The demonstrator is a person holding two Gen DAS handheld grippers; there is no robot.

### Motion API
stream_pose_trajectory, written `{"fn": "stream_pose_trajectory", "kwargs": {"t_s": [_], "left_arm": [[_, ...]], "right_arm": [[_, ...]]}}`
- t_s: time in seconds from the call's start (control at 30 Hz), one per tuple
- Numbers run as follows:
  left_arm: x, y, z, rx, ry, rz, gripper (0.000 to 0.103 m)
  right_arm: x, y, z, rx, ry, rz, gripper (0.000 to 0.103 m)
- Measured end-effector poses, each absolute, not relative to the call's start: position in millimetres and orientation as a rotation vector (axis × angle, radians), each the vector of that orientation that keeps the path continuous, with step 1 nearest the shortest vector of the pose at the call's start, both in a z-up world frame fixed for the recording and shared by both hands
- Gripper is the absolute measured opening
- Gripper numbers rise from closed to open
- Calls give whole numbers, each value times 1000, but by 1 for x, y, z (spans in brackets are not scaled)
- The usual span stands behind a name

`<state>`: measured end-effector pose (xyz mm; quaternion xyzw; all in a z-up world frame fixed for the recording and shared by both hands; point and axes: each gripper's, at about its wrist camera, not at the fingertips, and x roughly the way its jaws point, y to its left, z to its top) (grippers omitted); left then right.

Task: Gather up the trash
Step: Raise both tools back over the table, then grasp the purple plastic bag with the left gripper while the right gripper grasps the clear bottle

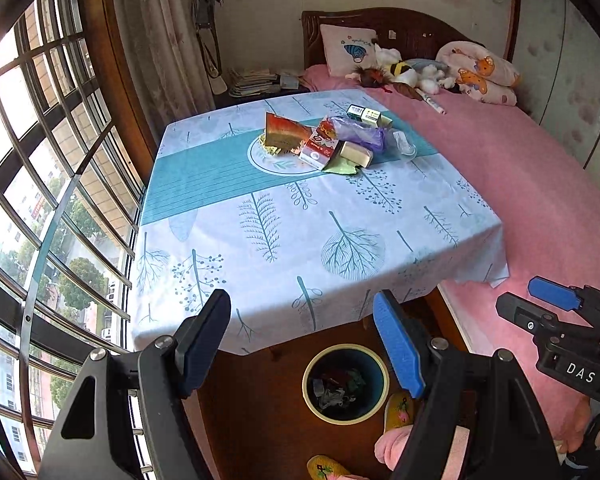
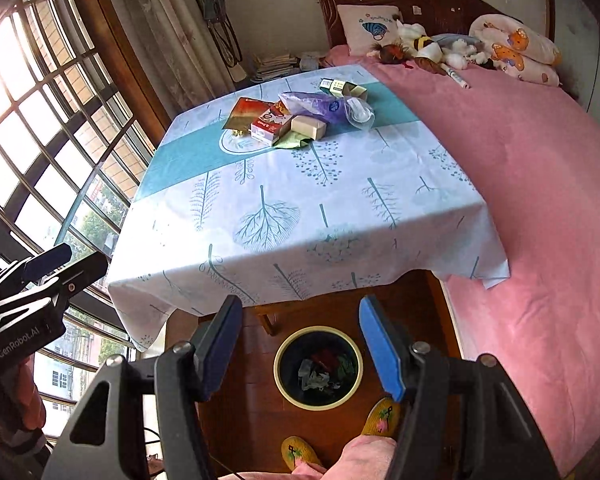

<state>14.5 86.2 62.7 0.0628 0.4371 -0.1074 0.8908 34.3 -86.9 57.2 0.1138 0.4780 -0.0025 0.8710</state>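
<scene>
The trash you're after is a loose heap of wrappers and small cartons lying on the teal band of the leaf-printed tablecloth, at about twelve o'clock from your left gripper and just toward eleven from your right gripper. In it sit a red-and-orange foil packet, a red-and-white carton, a crumpled purple plastic bag and a beige block. The round, cream-rimmed bin stands on the wooden floor at six o'clock, below the table's near edge, already holding scraps. Both grippers hang apart over the bin, fingers spread fairly wide with nothing between them. The pieces overlap, so closing on one could drag a neighbour off the cloth. The thin bag may slip through. The draped cloth could snag a finger.
</scene>
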Motion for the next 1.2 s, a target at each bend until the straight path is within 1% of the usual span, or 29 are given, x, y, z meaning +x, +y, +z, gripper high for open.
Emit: {"fn": "stream_pose_trajectory", "kwargs": {"t_s": [0.17, 0.37, 0.57, 0.8, 1.03, 1.2], "left_arm": [[53, 75, 69, 121, 898, -202, 72], [128, 48, 71, 99, 900, -123, 72], [215, 2, 72, 64, 960, -66, 72], [299, -48, 60, 78, 1021, -25, 72], [345, -74, 38, 116, 1103, -31, 72], [371, -85, 17, 126, 1172, -49, 72]], "right_arm": [[75, -100, 61, 228, 978, 17, 61], [162, -136, 46, 229, 1001, 53, 61], [263, -192, 28, 259, 1052, 83, 61], [355, -239, -2, 304, 1134, 137, 61], [411, -246, -45, 377, 1255, 190, 61], [425, -242, -70, 358, 1341, 204, 61]]}}
